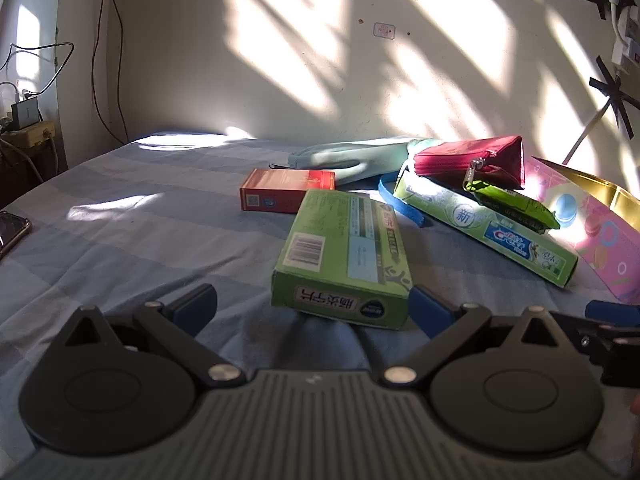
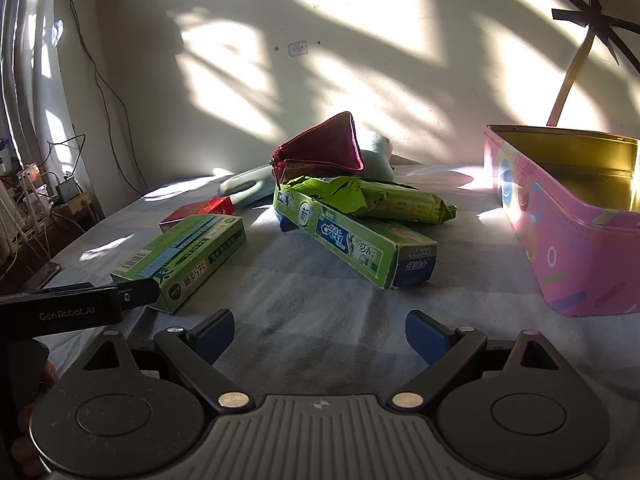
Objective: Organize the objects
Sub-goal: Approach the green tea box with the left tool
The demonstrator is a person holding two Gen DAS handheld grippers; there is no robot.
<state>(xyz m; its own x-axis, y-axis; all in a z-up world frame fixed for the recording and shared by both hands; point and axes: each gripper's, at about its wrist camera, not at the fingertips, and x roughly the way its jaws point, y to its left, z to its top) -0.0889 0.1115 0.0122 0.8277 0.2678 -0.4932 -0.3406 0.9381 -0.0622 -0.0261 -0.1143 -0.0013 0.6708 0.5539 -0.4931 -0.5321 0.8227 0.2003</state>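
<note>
A green medicine box (image 1: 344,256) lies on the blue bedsheet right in front of my left gripper (image 1: 312,304), whose jaws stand open around its near end; it also shows in the right wrist view (image 2: 184,256). Behind lie a red box (image 1: 286,191), a Crest toothpaste box (image 2: 352,240), a green wipes pack (image 2: 380,198) and a red pouch (image 2: 324,148). A pink tin (image 2: 568,216) stands open at the right. My right gripper (image 2: 320,332) is open and empty over bare sheet.
A pale teal pouch (image 1: 352,156) and a blue strap (image 1: 400,204) lie near the wall. A phone (image 1: 12,228) rests at the bed's left edge. Cables and chargers (image 2: 48,196) crowd the far left.
</note>
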